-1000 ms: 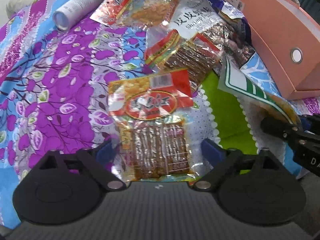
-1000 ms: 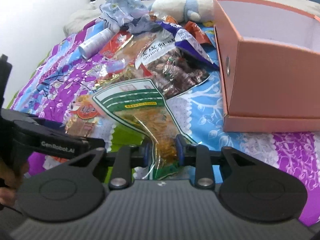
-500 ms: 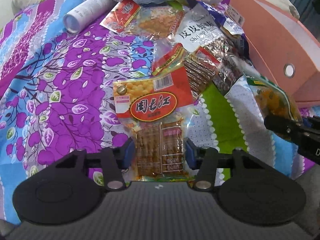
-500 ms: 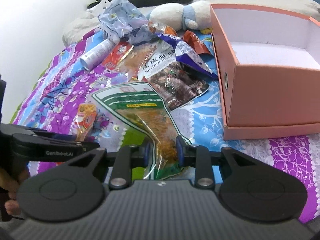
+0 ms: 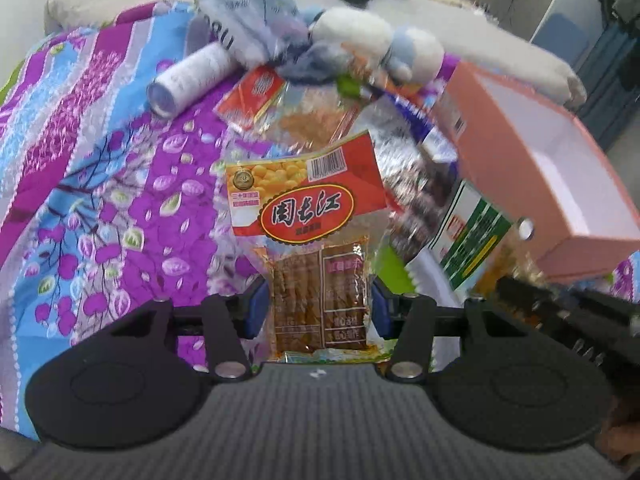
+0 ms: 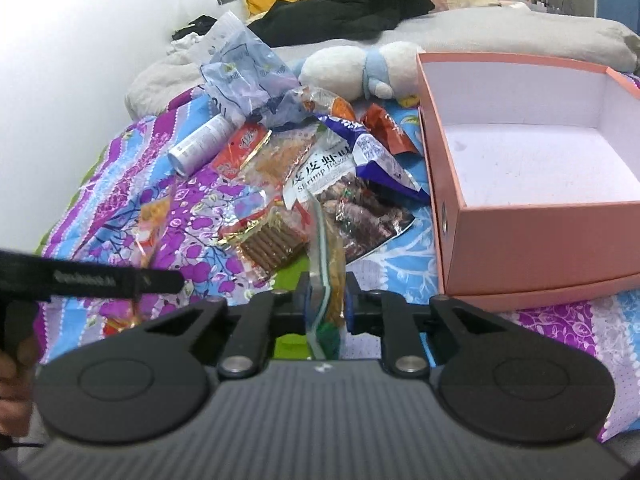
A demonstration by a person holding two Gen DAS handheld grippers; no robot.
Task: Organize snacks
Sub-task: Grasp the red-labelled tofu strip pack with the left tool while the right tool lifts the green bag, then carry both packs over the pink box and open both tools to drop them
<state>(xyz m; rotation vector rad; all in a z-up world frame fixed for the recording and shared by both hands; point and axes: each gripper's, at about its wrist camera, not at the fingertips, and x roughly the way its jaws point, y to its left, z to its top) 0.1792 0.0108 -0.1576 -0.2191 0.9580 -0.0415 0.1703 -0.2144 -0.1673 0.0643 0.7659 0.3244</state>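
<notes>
A bed covered by a purple, blue and white floral quilt (image 6: 120, 208) fills both views. On its right side sits a large open salmon-pink cardboard box (image 6: 532, 240), white inside and empty, probably the place meant for the snacks. A heap of crinkly snack packets (image 6: 320, 168) lies loose on the quilt just left of the box, with a white plush toy (image 6: 352, 72) behind the heap and a white cylindrical bottle (image 6: 200, 144) on its side at the heap's left edge.

The left gripper (image 5: 318, 308) holds a red-and-clear packet of brown snack sticks (image 5: 316, 240) lifted off the quilt, its two fingers closed against the packet's lower sides so the label hangs facing the camera.

The right gripper (image 6: 326, 302) has its fingers pinched nearly together on a green-and-white clear bag of orange snacks (image 6: 326, 256), held edge-on and upright, near the box's front corner. Both packets appear ready to be carried to the box.
</notes>
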